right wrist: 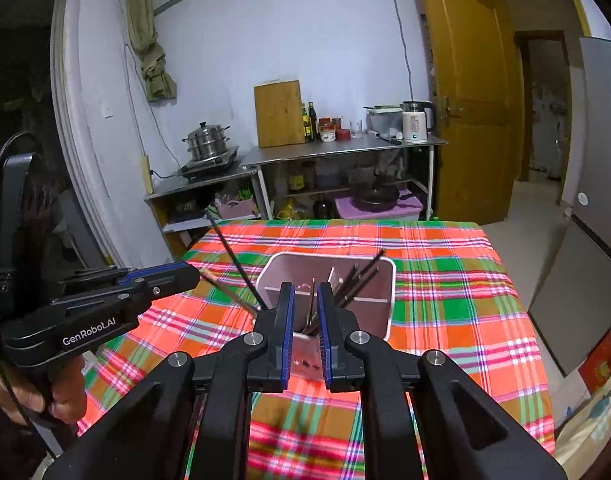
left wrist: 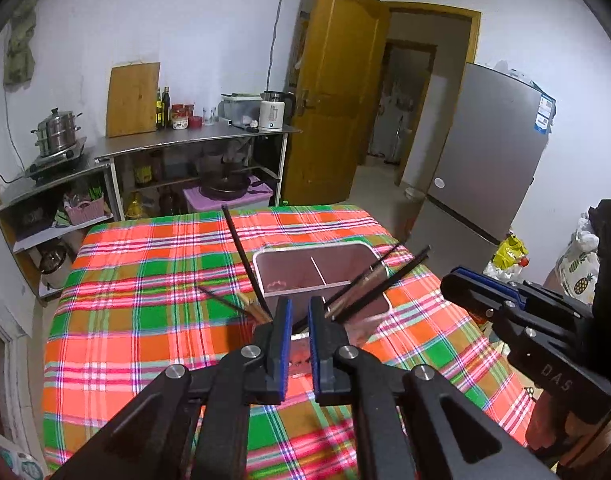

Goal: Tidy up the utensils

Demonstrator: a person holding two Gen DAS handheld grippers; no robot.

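A white divided utensil holder [left wrist: 313, 245] [right wrist: 329, 256] stands on the plaid tablecloth [left wrist: 153, 264]. Dark chopsticks [left wrist: 385, 276] [right wrist: 357, 276] lean out of its right side. One long black chopstick [left wrist: 241, 252] [right wrist: 233, 256] and a few thinner sticks slant out at its near left corner; their lower ends are hidden. My left gripper [left wrist: 300, 304] hovers just in front of the holder, its jaws a narrow gap apart with nothing between them. My right gripper [right wrist: 306, 292] [left wrist: 481, 292] hangs beside it on the right, slightly open and empty. The left gripper [right wrist: 173, 276] shows in a hand.
Steel kitchen shelves [left wrist: 193, 140] with a steamer pot [left wrist: 57, 132], cutting board, bottles and kettle [left wrist: 273, 110] stand beyond the table's far edge. A grey fridge [left wrist: 489, 152] and a brown open door [left wrist: 337, 92] are on the right. Bags lie on the floor at right.
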